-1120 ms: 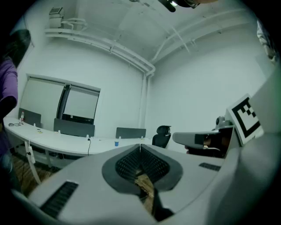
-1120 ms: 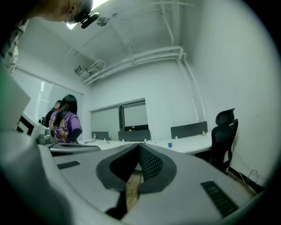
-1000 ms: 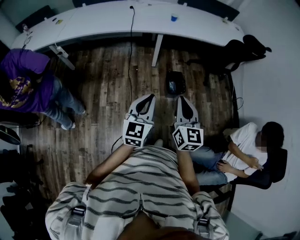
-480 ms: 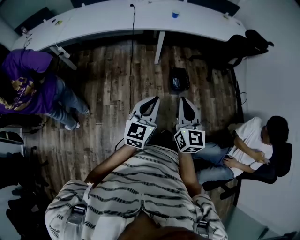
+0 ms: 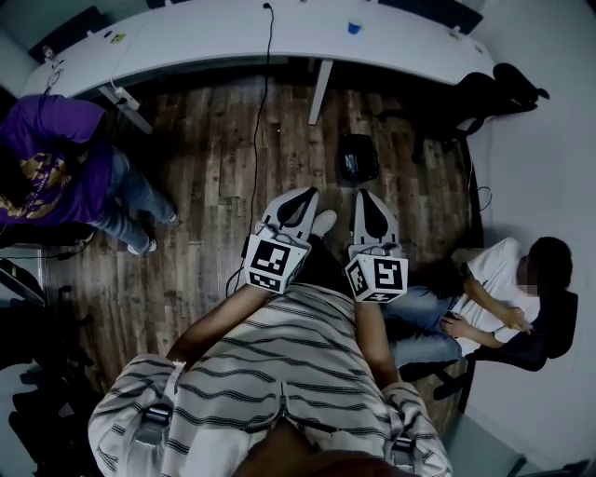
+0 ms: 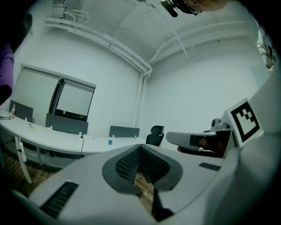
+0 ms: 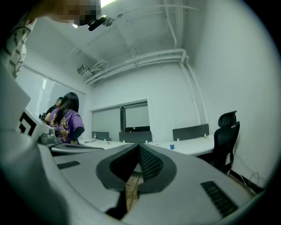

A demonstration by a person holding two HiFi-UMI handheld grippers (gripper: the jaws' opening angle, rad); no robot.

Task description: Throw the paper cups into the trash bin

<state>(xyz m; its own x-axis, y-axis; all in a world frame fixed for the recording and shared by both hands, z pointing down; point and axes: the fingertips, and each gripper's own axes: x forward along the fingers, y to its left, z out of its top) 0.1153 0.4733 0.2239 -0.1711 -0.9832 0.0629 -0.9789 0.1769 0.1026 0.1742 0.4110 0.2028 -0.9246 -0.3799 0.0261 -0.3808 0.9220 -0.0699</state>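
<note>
A small blue paper cup (image 5: 354, 27) stands on the long white desk (image 5: 205, 42) at the far side of the room. It also shows in the left gripper view as the blue cup (image 6: 110, 141) and in the right gripper view as the blue cup (image 7: 171, 146). A black trash bin (image 5: 358, 158) sits on the wooden floor in front of the desk. My left gripper (image 5: 300, 197) and right gripper (image 5: 370, 199) are held side by side, pointing level toward the desk, well short of the bin. Both are shut with nothing between the jaws.
A person in a purple top (image 5: 51, 163) stands at the left. Another person (image 5: 498, 289) sits in a chair at the right. A black office chair (image 5: 484, 93) stands by the desk's right end. A cable (image 5: 258, 121) hangs from the desk onto the floor.
The scene has slid slightly as the wearer steps toward the desk; a white shoe now shows between the grippers. Both grippers stay shut and side by side.
</note>
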